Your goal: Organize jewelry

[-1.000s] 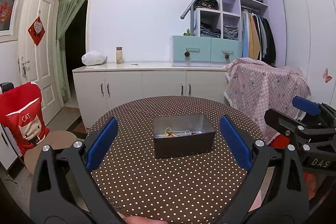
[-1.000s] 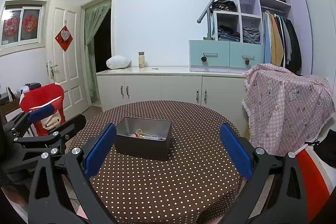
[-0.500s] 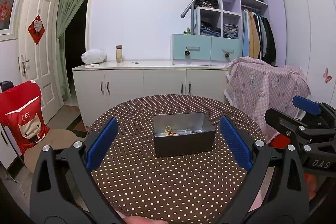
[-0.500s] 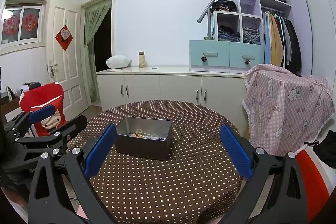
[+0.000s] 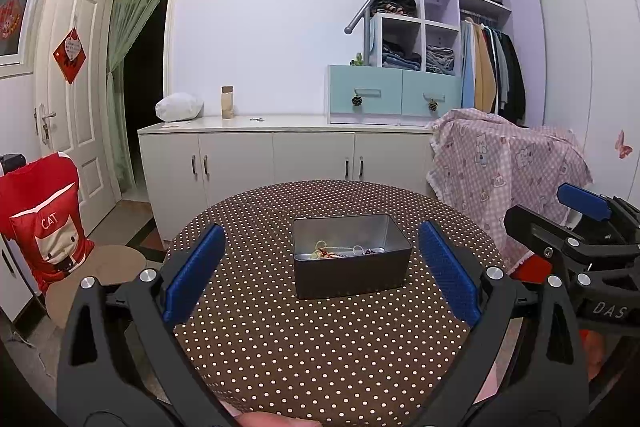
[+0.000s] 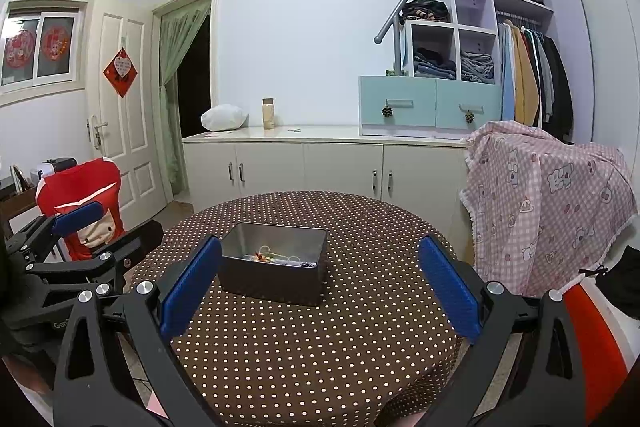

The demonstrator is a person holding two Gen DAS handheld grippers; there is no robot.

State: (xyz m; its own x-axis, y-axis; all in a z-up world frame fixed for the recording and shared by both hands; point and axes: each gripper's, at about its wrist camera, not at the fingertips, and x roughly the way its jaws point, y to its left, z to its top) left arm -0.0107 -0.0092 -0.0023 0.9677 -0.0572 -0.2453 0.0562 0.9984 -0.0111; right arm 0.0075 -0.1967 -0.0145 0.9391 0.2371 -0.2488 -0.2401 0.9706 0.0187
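Left tool (image 5: 320, 269), right tool (image 6: 319, 281): both wide, empty, short of metal tin (image 5: 352, 255). Risk: tangled jewelry (image 5: 340, 251) lifts as clump; tin slides on surface (image 5: 320, 347).

Pink checked cloth (image 5: 508, 163) R; red chair cover (image 5: 44, 223) L; white cabinets (image 5: 280, 155) behind.

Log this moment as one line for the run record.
left gripper: open, empty | right gripper: open, empty | metal tin: on dotted table, jewelry tangled inside | stage: pre-reach
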